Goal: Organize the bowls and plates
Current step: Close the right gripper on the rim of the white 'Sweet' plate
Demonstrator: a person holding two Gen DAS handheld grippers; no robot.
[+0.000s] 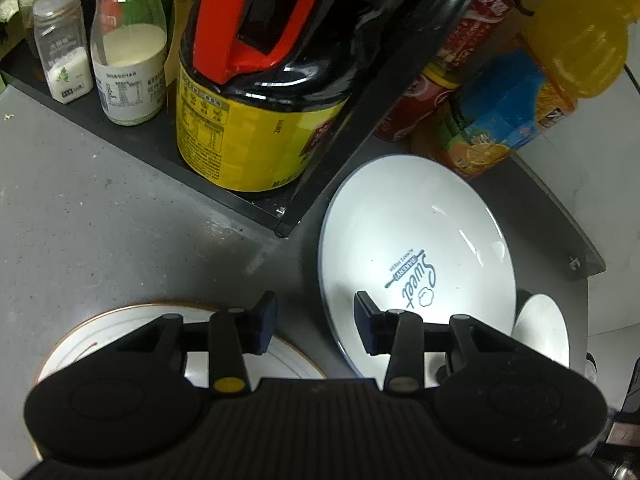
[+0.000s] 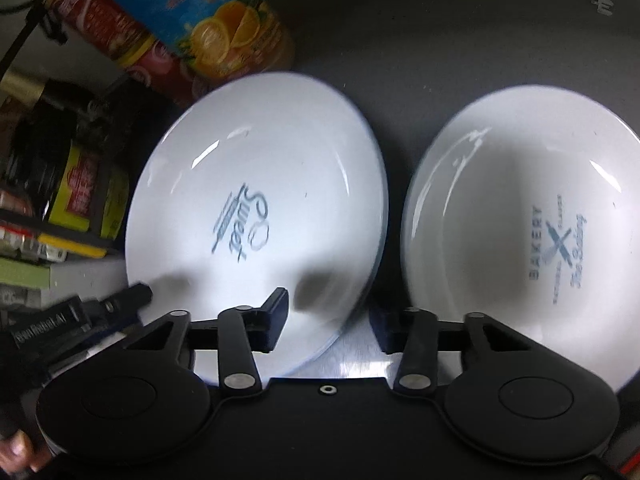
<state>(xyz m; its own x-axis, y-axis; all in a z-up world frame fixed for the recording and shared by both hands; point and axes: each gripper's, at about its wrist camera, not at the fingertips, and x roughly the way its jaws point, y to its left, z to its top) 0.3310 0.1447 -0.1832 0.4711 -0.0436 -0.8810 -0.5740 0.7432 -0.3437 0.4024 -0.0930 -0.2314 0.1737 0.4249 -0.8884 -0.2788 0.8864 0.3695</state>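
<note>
We are in a home kitchen: a grey speckled worktop [image 1: 100, 208] carries a black rack [image 1: 168, 148] of seasoning jars [image 1: 62, 46] and a soy sauce jug [image 1: 256, 120], an orange juice bottle [image 1: 560, 64], and white plates [image 2: 256, 208].

Left gripper [image 1: 316, 324] is angled steeply downward, both black fingers spread wide apart, dark blue pads [image 1: 266, 326] facing each other across an empty gap. Nothing held, no contact at the tips. The linkage arms splay outward from the ribbed black body at the bottom of the left wrist view.

Right gripper [image 2: 330, 326] shows the same pose: tipped downward, jaws parted wide, nothing between the fingertips [image 2: 278, 318]. In the right wrist view, the left gripper's tip [image 2: 120, 300] pokes in at the lower left, slightly blurred, and a bit of the person's hand [image 2: 18, 454] shows in the bottom-left corner.
</note>
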